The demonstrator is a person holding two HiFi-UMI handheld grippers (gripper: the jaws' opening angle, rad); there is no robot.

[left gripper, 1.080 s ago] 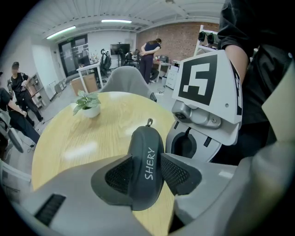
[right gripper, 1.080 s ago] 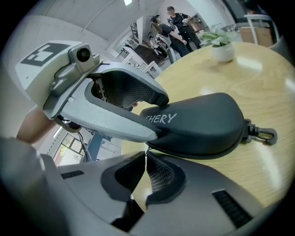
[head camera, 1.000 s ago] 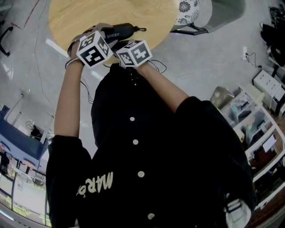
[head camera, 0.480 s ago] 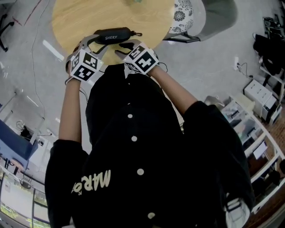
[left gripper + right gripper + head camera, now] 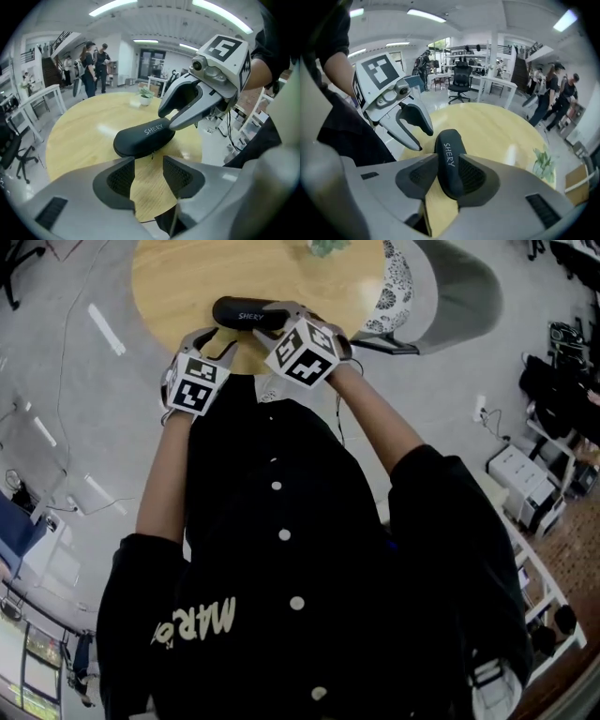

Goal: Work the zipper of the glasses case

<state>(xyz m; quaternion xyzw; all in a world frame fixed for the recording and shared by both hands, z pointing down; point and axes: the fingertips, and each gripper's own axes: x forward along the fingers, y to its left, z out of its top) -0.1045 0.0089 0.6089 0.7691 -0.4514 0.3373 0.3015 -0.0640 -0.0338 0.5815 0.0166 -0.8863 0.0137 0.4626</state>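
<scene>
Left claw: my left claw (image 5: pixel 149 169) has its jaws well apart and holds nothing; I see only bare wood in the gap
Left claw position: it hovers over the near rim of the worktop, tips just short of the case and pointed at its long side
Right claw: my right claw (image 5: pixel 447 164) has its jaws opening, astride one end of the case; that end fills most of the gap, and I can't tell whether the pads touch it
Case: the black oval glasses case (image 5: pixel 143 138) with white "SHERY" lettering lies flat on the worktop, close to the edge nearest me, lid down
Zipper: a small zipper pull (image 5: pixel 152 155) hangs from the seam on the side facing my left claw, just beyond its tips
Worktop: the round light wooden worktop (image 5: pixel 79 136) is bare around the case
Plant: a small green potted plant (image 5: pixel 145 96) stands on the far part of the worktop, well apart from the case
Background: several people (image 5: pixel 91 63) stand across the room in the left claw's view; a black office chair (image 5: pixel 461 77) stands beyond the worktop in the right claw's view
</scene>
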